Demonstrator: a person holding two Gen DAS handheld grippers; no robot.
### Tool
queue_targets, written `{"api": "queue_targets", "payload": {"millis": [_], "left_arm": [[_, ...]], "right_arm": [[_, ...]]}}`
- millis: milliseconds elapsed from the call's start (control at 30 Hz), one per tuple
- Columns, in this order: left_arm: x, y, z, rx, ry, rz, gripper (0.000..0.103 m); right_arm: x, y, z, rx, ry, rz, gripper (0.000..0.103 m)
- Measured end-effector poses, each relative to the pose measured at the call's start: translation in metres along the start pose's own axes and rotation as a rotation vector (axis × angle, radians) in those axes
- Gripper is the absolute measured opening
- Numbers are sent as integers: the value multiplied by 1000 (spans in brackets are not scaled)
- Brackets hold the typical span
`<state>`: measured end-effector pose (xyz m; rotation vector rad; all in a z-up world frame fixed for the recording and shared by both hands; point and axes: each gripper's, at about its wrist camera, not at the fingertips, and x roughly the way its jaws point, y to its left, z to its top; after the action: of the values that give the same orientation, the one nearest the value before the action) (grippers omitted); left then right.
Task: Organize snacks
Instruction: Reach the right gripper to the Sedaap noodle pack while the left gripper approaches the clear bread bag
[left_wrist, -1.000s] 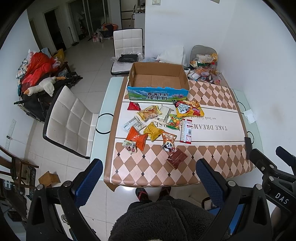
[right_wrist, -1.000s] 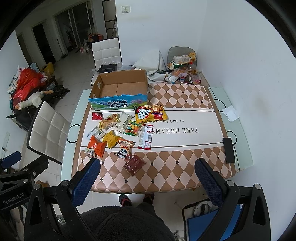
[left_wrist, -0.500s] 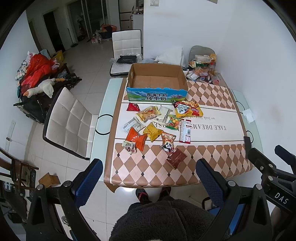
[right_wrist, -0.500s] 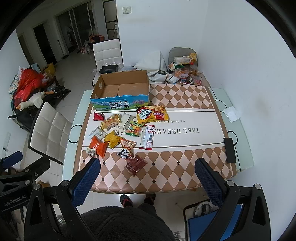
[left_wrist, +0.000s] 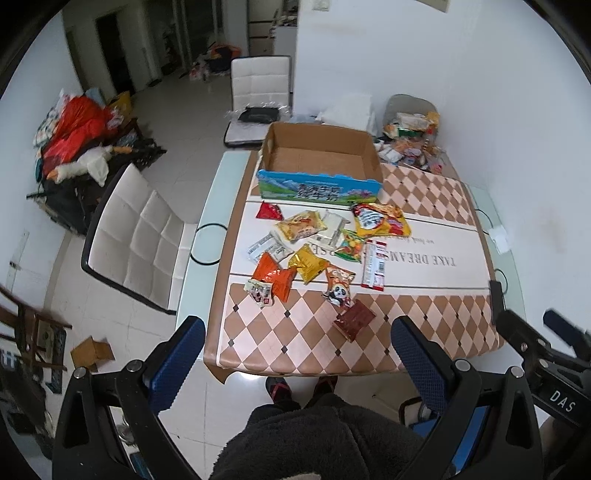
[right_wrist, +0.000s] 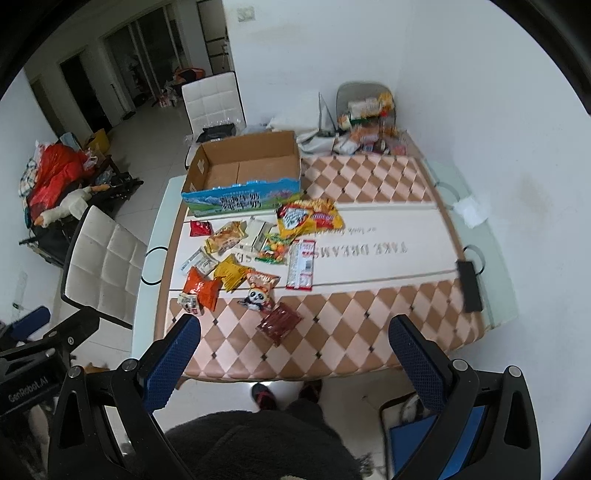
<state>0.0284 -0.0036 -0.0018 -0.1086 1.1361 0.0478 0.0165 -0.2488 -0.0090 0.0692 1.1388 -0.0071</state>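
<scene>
White walls (left_wrist: 461, 66); floor (left_wrist: 177, 122) of pale glossy tiles. Glass-topped table (left_wrist: 201, 266) stands against right wall, covered by runner (left_wrist: 424, 325) with brown-and-cream diamond pattern. White quilted chair (left_wrist: 136, 240) with black frame at table's left side; second white chair (left_wrist: 258, 79) at far end. Dark doorways (right_wrist: 85, 96) and glazed doors in far left background. Pile of red and mixed bags (left_wrist: 74, 129) by left wall. Even, diffuse light.
</scene>
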Motion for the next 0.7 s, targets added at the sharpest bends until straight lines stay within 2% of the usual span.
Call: {"api": "queue_targets", "payload": {"millis": [133, 333, 500, 700], "left_arm": [[35, 23, -2, -44, 16, 33, 103], [105, 62, 9, -113, 108, 90, 103], [159, 92, 15, -170, 181, 94, 103], [210, 102, 27, -213, 253, 90, 103]], "right_arm": [[44, -4, 2, 55, 60, 32, 103], [122, 3, 9, 125, 146, 44, 103], [196, 17, 4, 155, 230, 30, 103], [272, 21, 8, 237, 329, 44, 103]]}}
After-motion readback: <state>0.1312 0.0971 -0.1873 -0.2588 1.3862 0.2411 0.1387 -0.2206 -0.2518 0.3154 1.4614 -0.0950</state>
